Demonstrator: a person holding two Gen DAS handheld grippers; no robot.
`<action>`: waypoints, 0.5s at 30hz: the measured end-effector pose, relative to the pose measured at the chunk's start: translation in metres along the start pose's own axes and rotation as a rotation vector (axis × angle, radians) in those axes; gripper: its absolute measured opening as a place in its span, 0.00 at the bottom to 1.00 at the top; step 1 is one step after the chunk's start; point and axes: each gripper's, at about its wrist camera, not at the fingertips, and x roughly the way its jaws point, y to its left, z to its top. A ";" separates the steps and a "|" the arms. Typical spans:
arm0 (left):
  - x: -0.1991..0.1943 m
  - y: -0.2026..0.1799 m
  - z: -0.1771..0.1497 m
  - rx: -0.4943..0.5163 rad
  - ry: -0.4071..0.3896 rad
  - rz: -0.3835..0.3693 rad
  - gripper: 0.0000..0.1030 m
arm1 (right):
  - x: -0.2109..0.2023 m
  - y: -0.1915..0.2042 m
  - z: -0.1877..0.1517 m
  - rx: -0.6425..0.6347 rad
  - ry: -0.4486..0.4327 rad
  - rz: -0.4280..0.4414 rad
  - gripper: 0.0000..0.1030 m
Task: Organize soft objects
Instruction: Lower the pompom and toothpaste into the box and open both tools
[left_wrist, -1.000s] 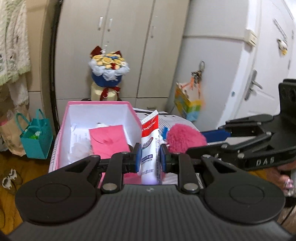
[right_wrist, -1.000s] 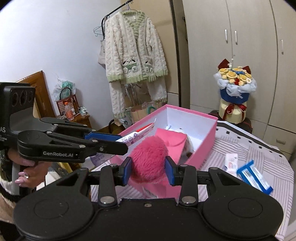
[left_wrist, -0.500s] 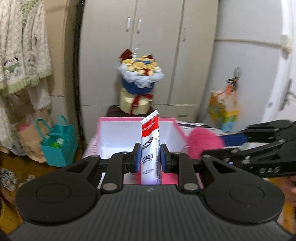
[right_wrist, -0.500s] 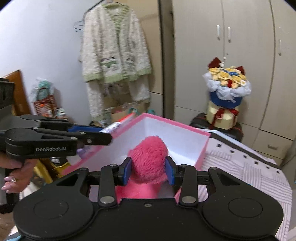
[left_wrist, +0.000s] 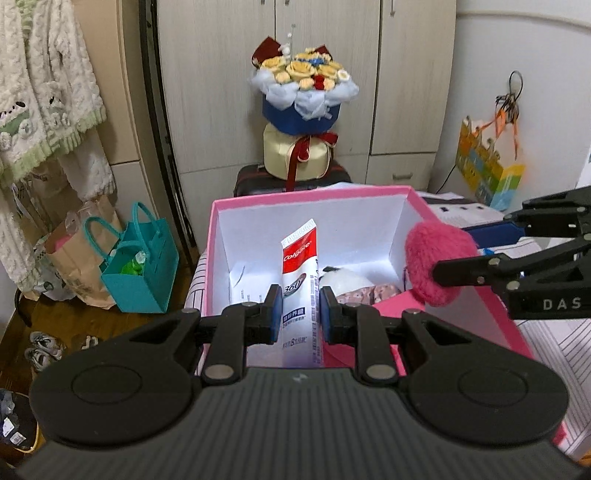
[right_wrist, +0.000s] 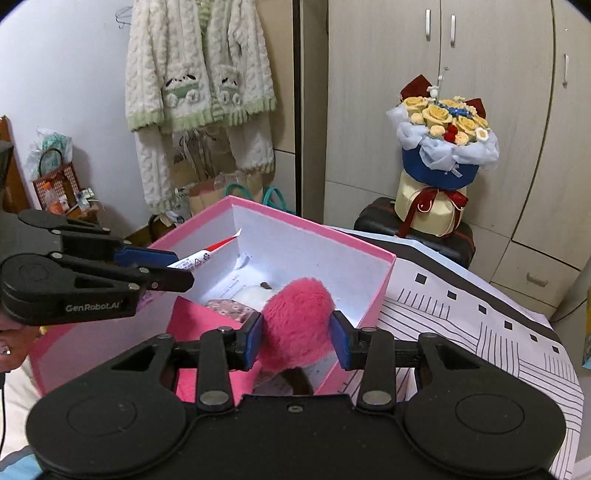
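My left gripper (left_wrist: 297, 314) is shut on an upright red-and-white toothpaste tube (left_wrist: 301, 280), held over the open pink box (left_wrist: 314, 194). My right gripper (right_wrist: 297, 338) has a fluffy pink ball (right_wrist: 299, 325) between its blue pads, over the box's right side (right_wrist: 373, 291). Its jaws are opening, and the pads still touch the fluff. The left wrist view shows the ball (left_wrist: 439, 266) at the right, above the box wall. Inside the box lie a white plush item (left_wrist: 347, 282), a patterned cloth (left_wrist: 369, 295) and a pink card (left_wrist: 399, 306).
The box stands on a striped cloth (right_wrist: 480, 332). Behind it a flower bouquet (left_wrist: 303, 110) sits on a dark case (right_wrist: 417, 229) before cupboard doors. A teal bag (left_wrist: 140, 273) and paper bags stand on the floor at left. A knitted cardigan (right_wrist: 199, 74) hangs above.
Both grippers have come forward and down, over the open box, each still carrying its object. The box's inside now lies under the fingertips. The right jaws stand a little wider.
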 end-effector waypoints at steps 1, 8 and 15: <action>0.003 0.000 0.000 -0.003 0.004 0.008 0.20 | 0.003 0.001 0.001 -0.012 0.002 -0.010 0.46; -0.007 -0.003 -0.001 0.003 -0.022 0.019 0.32 | -0.004 0.011 -0.002 -0.061 -0.008 -0.057 0.65; -0.041 -0.008 -0.005 0.023 -0.035 -0.015 0.42 | -0.030 0.024 -0.007 -0.048 0.004 -0.055 0.71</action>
